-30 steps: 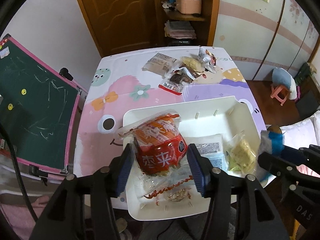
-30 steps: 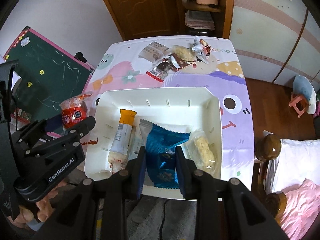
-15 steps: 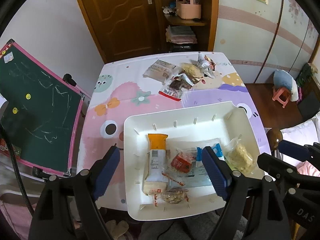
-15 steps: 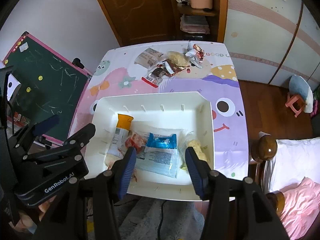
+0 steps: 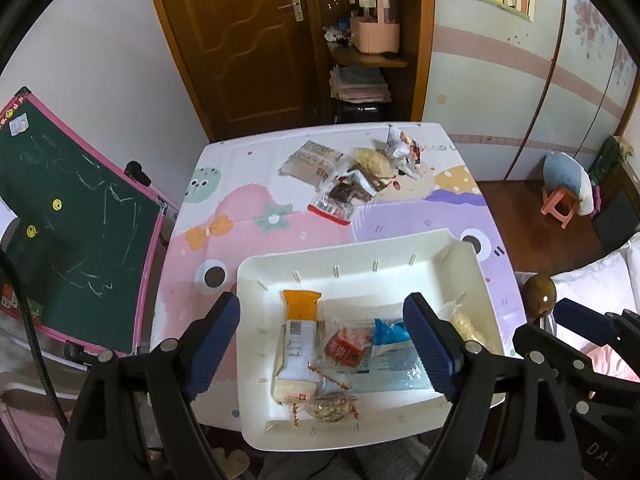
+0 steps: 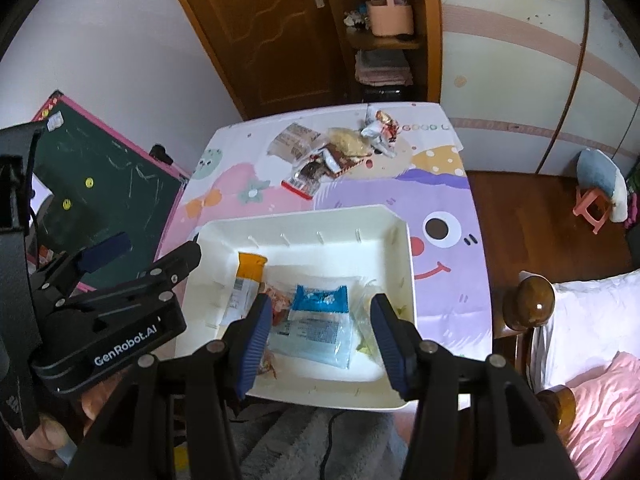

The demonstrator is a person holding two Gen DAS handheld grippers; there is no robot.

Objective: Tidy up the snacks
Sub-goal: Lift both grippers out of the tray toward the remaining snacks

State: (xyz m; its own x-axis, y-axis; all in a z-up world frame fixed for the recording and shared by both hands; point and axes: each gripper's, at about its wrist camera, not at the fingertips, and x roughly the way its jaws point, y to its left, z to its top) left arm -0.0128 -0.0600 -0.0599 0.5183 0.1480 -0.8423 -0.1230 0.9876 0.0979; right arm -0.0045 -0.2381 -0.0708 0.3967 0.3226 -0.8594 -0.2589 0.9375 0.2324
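A white tray (image 5: 360, 264) (image 6: 304, 220) stands on the near part of the cartoon-print table. In it lie an orange-and-white bar (image 5: 299, 340) (image 6: 246, 280), a red packet (image 5: 346, 346) (image 6: 278, 304), a blue packet (image 5: 390, 354) (image 6: 318, 320), a clear bag of yellowish snack (image 5: 466, 322) (image 6: 366, 312) and a small nut snack (image 5: 330, 408). My left gripper (image 5: 322, 344) hangs open above the tray's near-left part, holding nothing. Beside it my right gripper (image 6: 323, 340) is open over the blue packet, not touching it. Loose snacks (image 5: 352, 176) (image 6: 332, 152) are heaped at the table's far side.
A green chalkboard (image 5: 72, 220) in a pink frame leans at the table's left edge. To the right are a round wooden bedpost (image 6: 534, 304) and pink bedding (image 6: 592, 380). A pink stool (image 5: 560, 204) stands on the wooden floor, and a wooden door (image 5: 240, 40) lies behind the table.
The left gripper let go of the red packet and the right let go of the blue one; both packets now lie in the tray. Both grippers opened wider and rose.
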